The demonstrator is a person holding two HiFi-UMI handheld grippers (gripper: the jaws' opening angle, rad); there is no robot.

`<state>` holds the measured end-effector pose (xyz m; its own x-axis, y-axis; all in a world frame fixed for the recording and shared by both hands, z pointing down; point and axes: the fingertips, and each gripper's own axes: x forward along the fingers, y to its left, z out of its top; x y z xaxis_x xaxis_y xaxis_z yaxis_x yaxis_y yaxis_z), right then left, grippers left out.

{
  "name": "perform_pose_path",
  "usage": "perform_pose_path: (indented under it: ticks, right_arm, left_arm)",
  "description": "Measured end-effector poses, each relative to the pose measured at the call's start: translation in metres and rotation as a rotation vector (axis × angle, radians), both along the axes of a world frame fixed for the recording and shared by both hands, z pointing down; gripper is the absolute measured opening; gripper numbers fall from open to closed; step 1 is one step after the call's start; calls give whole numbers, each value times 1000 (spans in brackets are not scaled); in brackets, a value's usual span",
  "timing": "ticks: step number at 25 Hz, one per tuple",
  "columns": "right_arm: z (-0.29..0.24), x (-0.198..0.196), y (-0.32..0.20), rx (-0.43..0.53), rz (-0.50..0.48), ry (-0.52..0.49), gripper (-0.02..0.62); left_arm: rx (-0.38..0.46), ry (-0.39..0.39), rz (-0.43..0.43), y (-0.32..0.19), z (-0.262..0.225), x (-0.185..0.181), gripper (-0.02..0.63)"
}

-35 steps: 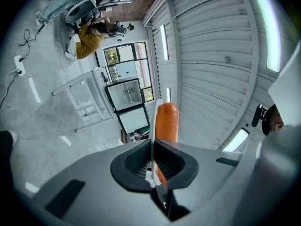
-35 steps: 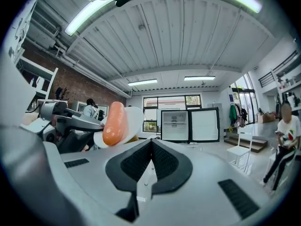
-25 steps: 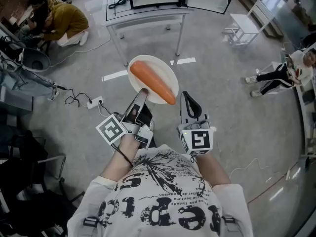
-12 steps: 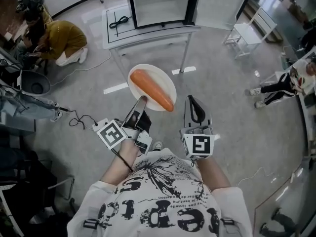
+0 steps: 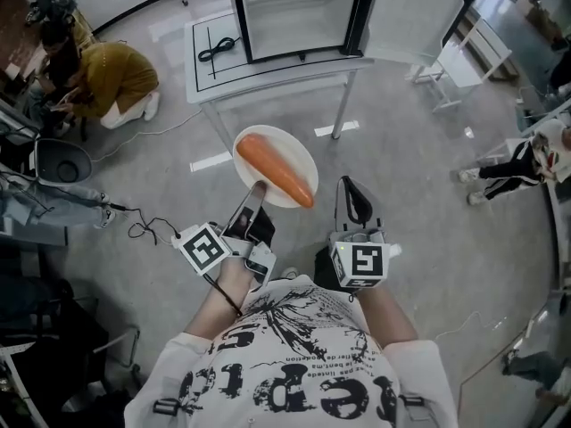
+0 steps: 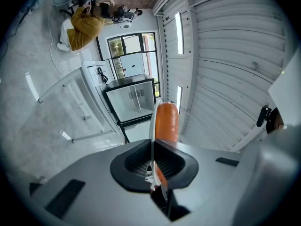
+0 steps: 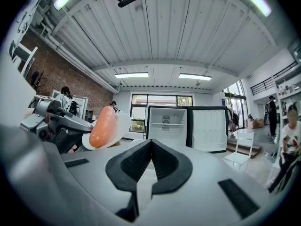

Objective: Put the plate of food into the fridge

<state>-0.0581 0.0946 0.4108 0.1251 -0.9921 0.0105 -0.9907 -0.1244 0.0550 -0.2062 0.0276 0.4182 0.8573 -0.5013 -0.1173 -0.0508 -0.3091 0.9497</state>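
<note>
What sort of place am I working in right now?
Probably a lab or workshop hall, not a home kitchen: an open fridge on a white table, bare concrete floor with loose cables, a brick wall under a ribbed industrial ceiling.

A: The plate point(image 5: 287, 146) has been carried forward and is near the table's point(image 5: 277, 68) front edge now!
B: And the open fridge point(image 5: 294, 12) has come further into view, shelves showing where only its base did.
</note>
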Motion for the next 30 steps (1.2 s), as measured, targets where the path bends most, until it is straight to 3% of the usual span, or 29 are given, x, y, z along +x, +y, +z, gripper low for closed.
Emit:
perform_pose_path:
  ticks: [7, 21, 30]
  right_arm:
    - [-10, 62, -69, 6, -61, -11, 2]
    - [-28, 207, -175, 9, -240, -3, 2]
    - [-17, 251, -214, 0, -300, -44, 2]
  left_arm:
    - [-4, 12, -94, -64, -6, 46, 21]
    - [9, 51, -272, -145, -27, 182, 21]
    - [0, 5, -304, -176, -19, 233, 21]
